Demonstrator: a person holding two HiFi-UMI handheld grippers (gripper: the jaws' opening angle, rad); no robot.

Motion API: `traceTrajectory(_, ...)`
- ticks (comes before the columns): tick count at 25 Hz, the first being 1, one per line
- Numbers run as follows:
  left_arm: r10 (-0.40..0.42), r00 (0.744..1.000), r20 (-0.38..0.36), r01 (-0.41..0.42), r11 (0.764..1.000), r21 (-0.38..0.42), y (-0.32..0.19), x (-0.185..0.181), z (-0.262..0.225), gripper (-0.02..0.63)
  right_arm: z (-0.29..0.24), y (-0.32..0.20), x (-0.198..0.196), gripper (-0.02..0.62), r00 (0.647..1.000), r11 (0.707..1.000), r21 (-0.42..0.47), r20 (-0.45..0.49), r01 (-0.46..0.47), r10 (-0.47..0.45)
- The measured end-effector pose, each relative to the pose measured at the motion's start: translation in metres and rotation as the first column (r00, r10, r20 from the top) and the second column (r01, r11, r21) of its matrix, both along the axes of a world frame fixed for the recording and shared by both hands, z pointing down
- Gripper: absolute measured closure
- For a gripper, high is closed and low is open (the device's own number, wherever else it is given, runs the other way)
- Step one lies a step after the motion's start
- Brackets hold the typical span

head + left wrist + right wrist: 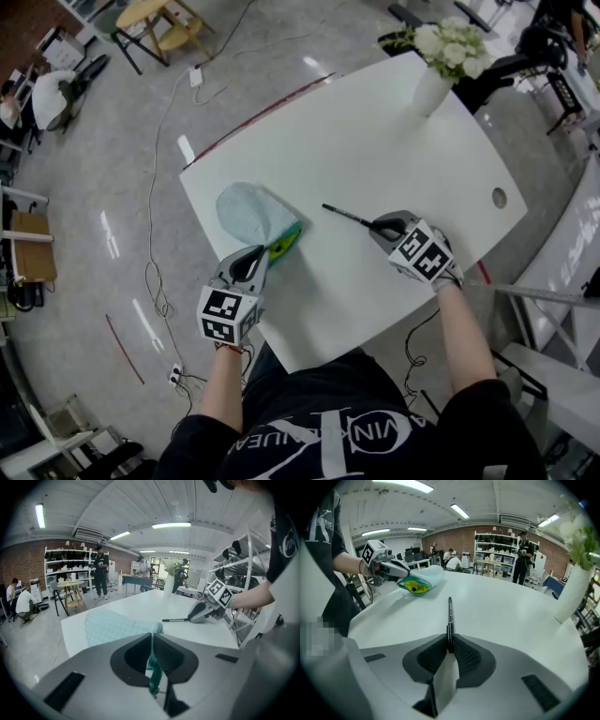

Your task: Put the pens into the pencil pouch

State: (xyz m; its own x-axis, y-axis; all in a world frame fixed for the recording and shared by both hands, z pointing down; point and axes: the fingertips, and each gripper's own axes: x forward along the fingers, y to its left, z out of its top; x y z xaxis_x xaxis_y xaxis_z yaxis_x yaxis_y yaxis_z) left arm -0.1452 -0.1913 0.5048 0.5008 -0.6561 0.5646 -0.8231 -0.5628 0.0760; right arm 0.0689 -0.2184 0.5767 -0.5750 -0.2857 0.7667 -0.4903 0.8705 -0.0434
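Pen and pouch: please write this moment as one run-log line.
left tongs: shut on pouch | right tongs: shut on pen

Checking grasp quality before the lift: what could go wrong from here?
The right gripper pinches the pen at its very end; the long free length may pivot or slip on lifting.
The left gripper holds only one edge of the pouch; its mouth looks small, so the tip could miss.

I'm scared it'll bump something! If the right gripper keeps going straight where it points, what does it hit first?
Probably the white table: the right gripper, shut on the pen, tilts downward. The pouch lies farther away.
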Motion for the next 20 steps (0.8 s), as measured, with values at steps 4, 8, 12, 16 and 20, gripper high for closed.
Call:
traceTrajectory(4,-0.009,1.000,-0.002,0.009,1.000,0.002,-0.003,-0.002,-0.001,0.584,-0.006,0.012,-0.007,0.535,0.996,0.998,-0.026,0.069,-0.061,0.063)
traceTrajectory(8,-0.029,0.999,-0.027,0.029,1.000,0.001,-0.007,-0.003,-0.004,0.584,-0.016,0.028,-0.020,0.535,0.986,0.994,-0.065,0.138,-0.088,0.096)
traceTrajectory(12,-0.032,0.999,-0.036,0.032,0.999,0.004,-0.010,-0.001,-0.006,0.584,-0.023,0.045,-0.039,0.535,0.977,0.992,-0.100,0.190,-0.075,0.093)
traceTrajectory(16,-0.034,0.998,-0.050,0.034,0.999,0.004,-0.012,0.001,-0.008,0.588,-0.024,0.055,-0.060,0.535,0.972,0.991,-0.119,0.219,-0.055,0.080)
traceTrajectory(20,-0.033,0.998,-0.060,0.033,0.999,0.004,-0.011,0.004,-0.009,0.589,-0.023,0.056,-0.076,0.535,0.972,0.989,-0.138,0.221,-0.051,0.081)
